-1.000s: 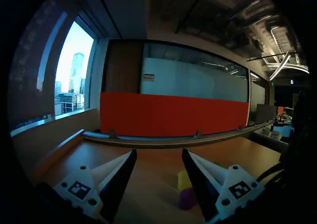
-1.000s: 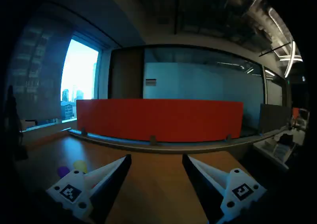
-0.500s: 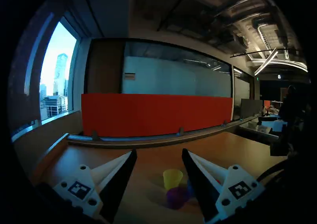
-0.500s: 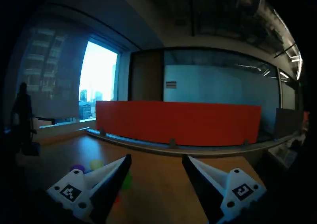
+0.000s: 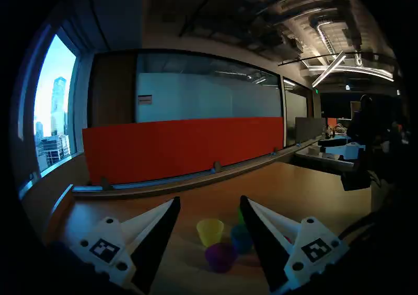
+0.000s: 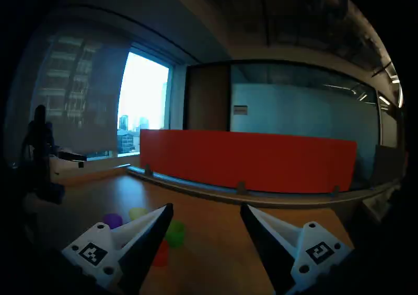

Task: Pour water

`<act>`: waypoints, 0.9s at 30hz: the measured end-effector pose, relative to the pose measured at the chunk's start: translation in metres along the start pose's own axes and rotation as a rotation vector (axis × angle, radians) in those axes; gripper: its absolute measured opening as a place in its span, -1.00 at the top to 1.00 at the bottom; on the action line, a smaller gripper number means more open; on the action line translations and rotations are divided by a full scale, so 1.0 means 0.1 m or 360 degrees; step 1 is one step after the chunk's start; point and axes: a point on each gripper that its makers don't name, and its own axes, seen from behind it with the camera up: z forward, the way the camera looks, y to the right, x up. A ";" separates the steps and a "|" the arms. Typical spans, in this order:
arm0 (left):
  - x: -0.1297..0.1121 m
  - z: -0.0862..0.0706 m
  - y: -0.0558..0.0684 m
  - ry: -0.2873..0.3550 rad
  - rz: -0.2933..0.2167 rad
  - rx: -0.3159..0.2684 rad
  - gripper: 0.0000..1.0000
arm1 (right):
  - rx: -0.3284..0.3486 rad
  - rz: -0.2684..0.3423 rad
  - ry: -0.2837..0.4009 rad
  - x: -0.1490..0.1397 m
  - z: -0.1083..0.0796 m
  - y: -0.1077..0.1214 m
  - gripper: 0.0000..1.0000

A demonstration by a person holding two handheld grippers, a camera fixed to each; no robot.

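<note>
Pouring has not started: the left hand-held gripper (image 5: 209,201) and the right hand-held gripper (image 6: 206,207) both gape, holding nothing. The cups cluster on the desk (image 5: 303,183) at lower centre of the left gripper view: a yellow cup (image 5: 210,231), a purple cup (image 5: 220,256) and a blue cup (image 5: 241,237). Each stands upright, mouth up, long axis vertical. Whether any holds water cannot be told.
</note>
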 end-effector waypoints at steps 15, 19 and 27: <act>-0.30 0.16 0.14 -0.0129 0.0062 -0.0125 -0.68 | 0.0078 -0.0036 -0.0049 -0.08 0.10 -0.09 -0.98; -0.39 0.23 0.19 -0.0172 0.0081 -0.0171 -0.68 | 0.0090 -0.0046 -0.0067 -0.12 0.13 -0.12 -0.99; -0.55 0.36 0.31 -0.0267 0.0143 -0.0258 -0.68 | 0.0110 -0.0047 -0.0088 -0.17 0.15 -0.16 -0.99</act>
